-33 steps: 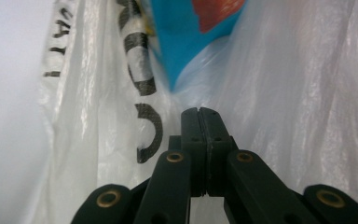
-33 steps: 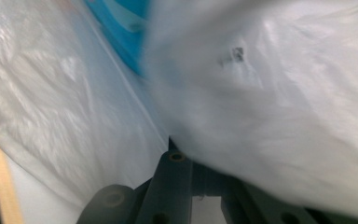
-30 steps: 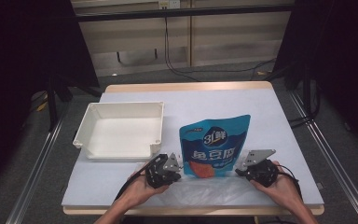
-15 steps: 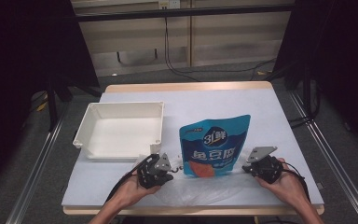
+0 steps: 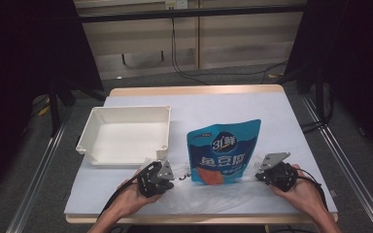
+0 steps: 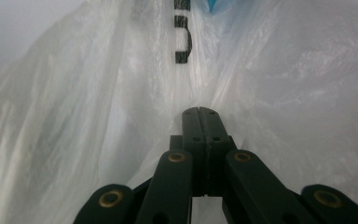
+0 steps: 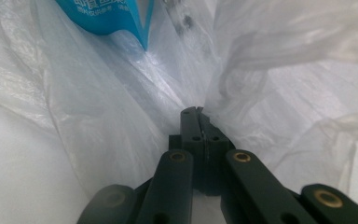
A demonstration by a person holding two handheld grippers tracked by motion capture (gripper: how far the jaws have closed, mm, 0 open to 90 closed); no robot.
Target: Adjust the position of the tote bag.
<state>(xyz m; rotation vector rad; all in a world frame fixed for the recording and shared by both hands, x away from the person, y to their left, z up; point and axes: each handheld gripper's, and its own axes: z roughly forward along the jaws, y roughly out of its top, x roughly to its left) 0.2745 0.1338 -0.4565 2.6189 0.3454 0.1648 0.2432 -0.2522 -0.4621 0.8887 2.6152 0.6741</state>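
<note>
Left claw (image 6: 199,112) and right claw (image 7: 195,111) each pinch shut on the thin clear plastic bag (image 5: 209,194) near the tabletop's (image 5: 223,104) near edge; the blue "3鲜" foil pouch (image 5: 223,153) rests on the bag.

In the high view the clear plastic bag (image 5: 209,191) near the table's (image 5: 233,99) front edge is so thin and pale against the white top that its outline cannot be traced, and the lower edge of the blue pouch (image 5: 223,153) blurs into it. The pouch's small print is too fine to read. Both forearms are cut off by the bottom edge. In the left gripper view the pouch (image 6: 216,3) is cut by the top edge, as is black lettering (image 6: 182,32) on the bag (image 6: 74,116). In the right gripper view, film (image 7: 270,93) bunches over the jaw tips, and the pouch (image 7: 109,16) runs off the top.
</note>
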